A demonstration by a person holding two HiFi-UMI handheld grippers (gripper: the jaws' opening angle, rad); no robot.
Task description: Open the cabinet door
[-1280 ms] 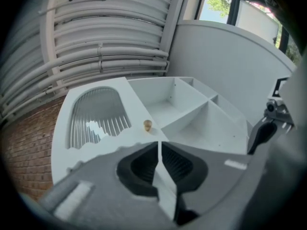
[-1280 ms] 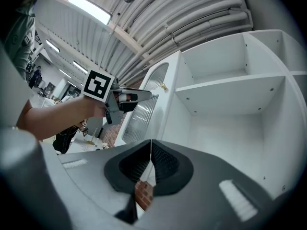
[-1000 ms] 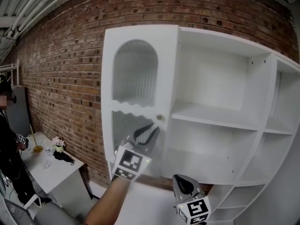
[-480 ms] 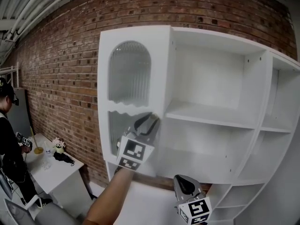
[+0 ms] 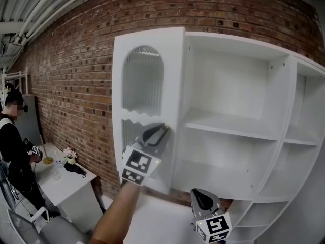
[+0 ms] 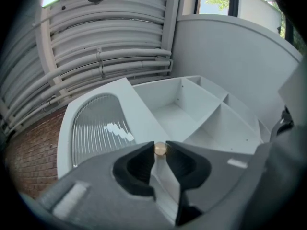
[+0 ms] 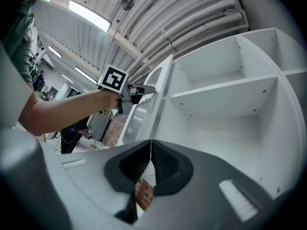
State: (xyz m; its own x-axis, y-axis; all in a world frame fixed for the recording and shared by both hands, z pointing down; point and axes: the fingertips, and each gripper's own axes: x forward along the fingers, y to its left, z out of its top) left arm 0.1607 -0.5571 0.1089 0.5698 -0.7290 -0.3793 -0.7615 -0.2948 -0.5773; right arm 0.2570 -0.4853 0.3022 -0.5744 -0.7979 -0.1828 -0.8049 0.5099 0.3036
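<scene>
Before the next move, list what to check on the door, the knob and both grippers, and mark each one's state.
1. Knob between the left gripper's jaws: ok; the jaws are closing and touch it on both sides.
2. Door swung away from the cabinet: ok; the shelves show.
3. Right gripper clear of the door: ok; it is low, jaws together, empty.
4. Firm grip on the knob: cannot tell.
5. Room for the door toward the person and table at the left: cannot tell.
</scene>
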